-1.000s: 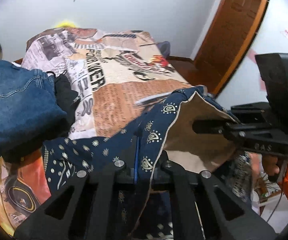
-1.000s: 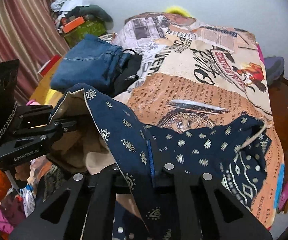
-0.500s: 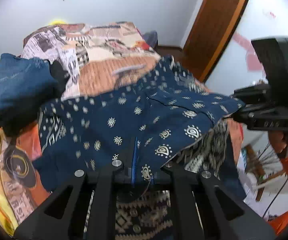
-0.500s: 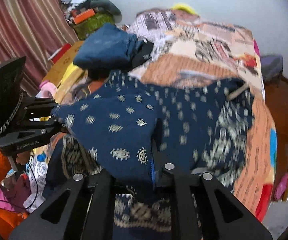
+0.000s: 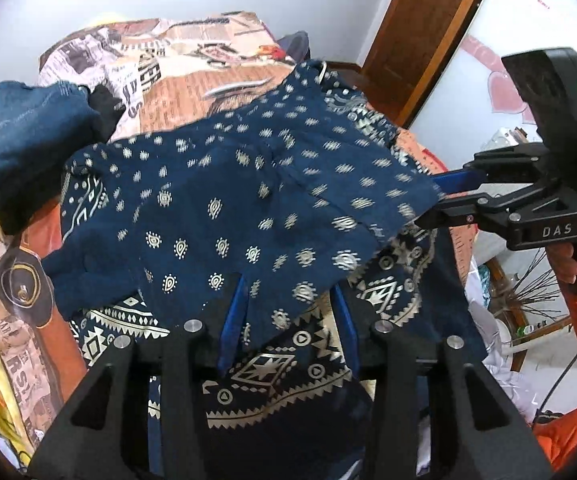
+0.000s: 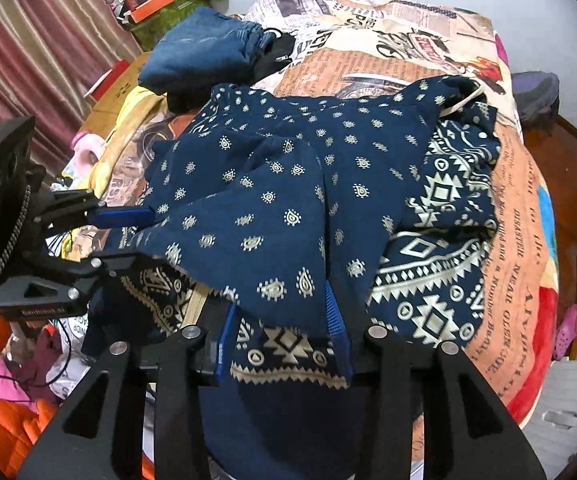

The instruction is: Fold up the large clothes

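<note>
A large navy garment [image 5: 248, 200] with small silver motifs and a geometric border lies folded over on the bed; it also shows in the right wrist view [image 6: 308, 184]. My left gripper [image 5: 288, 320] stands open, its blue pads apart, with the garment's near edge draped between them. My right gripper [image 6: 284, 336] is also open, and the fold's near edge lies between its pads. Each gripper shows in the other's view, the right one [image 5: 444, 196] and the left one [image 6: 128, 236], both at the garment's side edges with jaws apart.
The bed [image 6: 520, 216] has a newspaper-print cover. A pile of folded blue jeans [image 5: 20, 140] and a black item lie at its left; the pile also shows in the right wrist view [image 6: 204, 48]. A brown door [image 5: 428, 32] stands right. Clutter and curtains [image 6: 28, 52] stand left.
The lifted half of the garment was carried forward and laid flat over the rest. Both grippers were shut on its edge and now stand open.
</note>
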A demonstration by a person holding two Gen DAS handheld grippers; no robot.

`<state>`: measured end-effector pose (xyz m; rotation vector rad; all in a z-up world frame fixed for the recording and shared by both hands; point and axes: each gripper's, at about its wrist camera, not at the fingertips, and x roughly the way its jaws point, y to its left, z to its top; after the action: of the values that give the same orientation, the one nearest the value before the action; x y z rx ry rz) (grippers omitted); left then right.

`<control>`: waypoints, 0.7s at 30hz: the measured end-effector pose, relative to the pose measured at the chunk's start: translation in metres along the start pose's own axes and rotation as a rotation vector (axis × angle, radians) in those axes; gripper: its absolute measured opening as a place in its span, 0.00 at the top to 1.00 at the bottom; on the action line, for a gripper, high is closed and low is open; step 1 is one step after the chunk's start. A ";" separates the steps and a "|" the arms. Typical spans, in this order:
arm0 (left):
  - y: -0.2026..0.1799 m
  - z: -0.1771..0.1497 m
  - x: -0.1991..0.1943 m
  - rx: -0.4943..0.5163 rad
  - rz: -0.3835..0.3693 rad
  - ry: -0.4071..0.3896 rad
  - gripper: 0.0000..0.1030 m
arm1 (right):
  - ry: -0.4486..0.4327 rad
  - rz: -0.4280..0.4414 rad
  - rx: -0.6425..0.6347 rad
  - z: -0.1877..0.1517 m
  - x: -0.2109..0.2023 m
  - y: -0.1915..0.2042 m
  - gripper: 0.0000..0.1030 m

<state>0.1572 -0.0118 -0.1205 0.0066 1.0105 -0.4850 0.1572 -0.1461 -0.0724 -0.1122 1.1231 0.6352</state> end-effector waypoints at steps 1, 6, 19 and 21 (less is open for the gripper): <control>-0.002 0.002 -0.006 0.005 -0.001 -0.015 0.59 | -0.011 0.003 0.002 -0.001 -0.005 0.000 0.64; -0.009 0.015 -0.039 0.019 0.004 -0.120 0.54 | -0.119 0.008 -0.002 0.004 -0.040 0.003 0.64; 0.052 0.050 -0.020 -0.079 0.279 -0.222 0.46 | -0.218 -0.188 0.072 0.042 -0.005 -0.012 0.53; 0.068 0.046 0.000 -0.118 0.297 -0.177 0.46 | -0.170 -0.196 0.098 0.042 0.016 -0.023 0.53</control>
<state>0.2209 0.0391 -0.1104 0.0084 0.8455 -0.1508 0.2075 -0.1415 -0.0728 -0.0813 0.9636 0.4068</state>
